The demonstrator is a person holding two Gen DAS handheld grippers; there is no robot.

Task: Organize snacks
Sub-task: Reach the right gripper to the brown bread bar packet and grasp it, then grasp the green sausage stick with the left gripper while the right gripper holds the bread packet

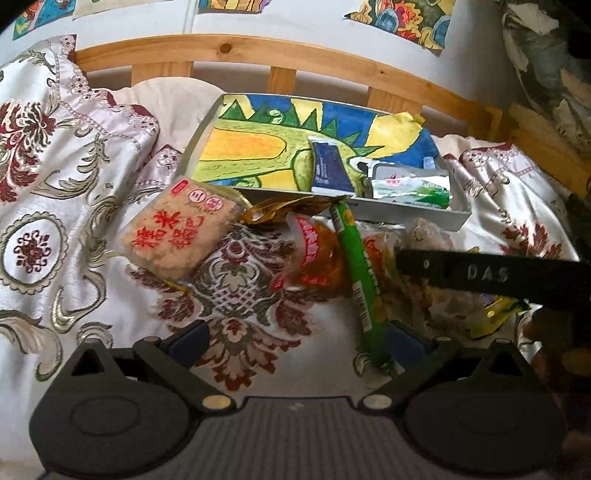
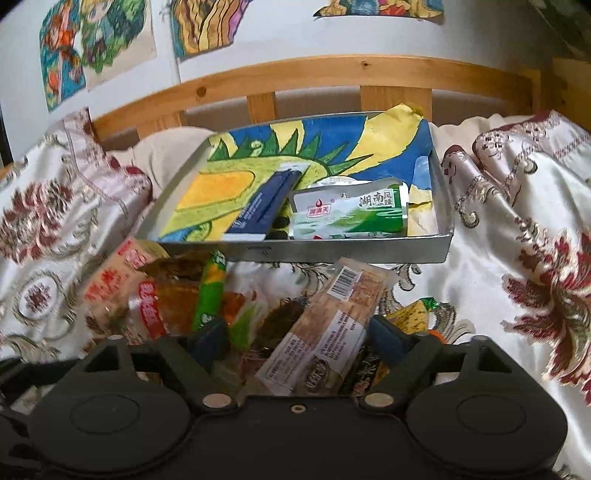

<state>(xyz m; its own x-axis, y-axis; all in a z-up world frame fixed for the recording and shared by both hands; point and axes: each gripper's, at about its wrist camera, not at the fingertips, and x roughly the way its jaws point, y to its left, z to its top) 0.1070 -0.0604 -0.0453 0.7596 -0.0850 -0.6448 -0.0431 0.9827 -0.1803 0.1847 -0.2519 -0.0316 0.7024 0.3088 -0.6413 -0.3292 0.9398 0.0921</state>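
Snacks: loose heap of wrapped packets on the floral satin bedspread [image 2: 498, 229], in front of the shallow grey metal tray [image 2: 369, 251].
Tray contents: dark blue flat packet [image 2: 262, 206] and green-and-white pouch [image 2: 351, 216], side by side on a dragon drawing.
Right gripper [image 2: 295, 332]: spread wide around a long clear-wrapped beige bar [image 2: 328, 325], not pinching it.
Left gripper [image 1: 299, 336]: released; long green stick packet [image 1: 358, 273] beside its right finger.

In the left wrist view, a black bar [image 1: 491, 278] at right centre covers part of the snack pile [image 1: 424, 258]. The wall drawings [image 1: 402, 16] are cut off by the top edge. In the right wrist view, the barcoded packet [image 2: 325, 328] runs behind the gripper body at lower centre; its small print is unreadable.
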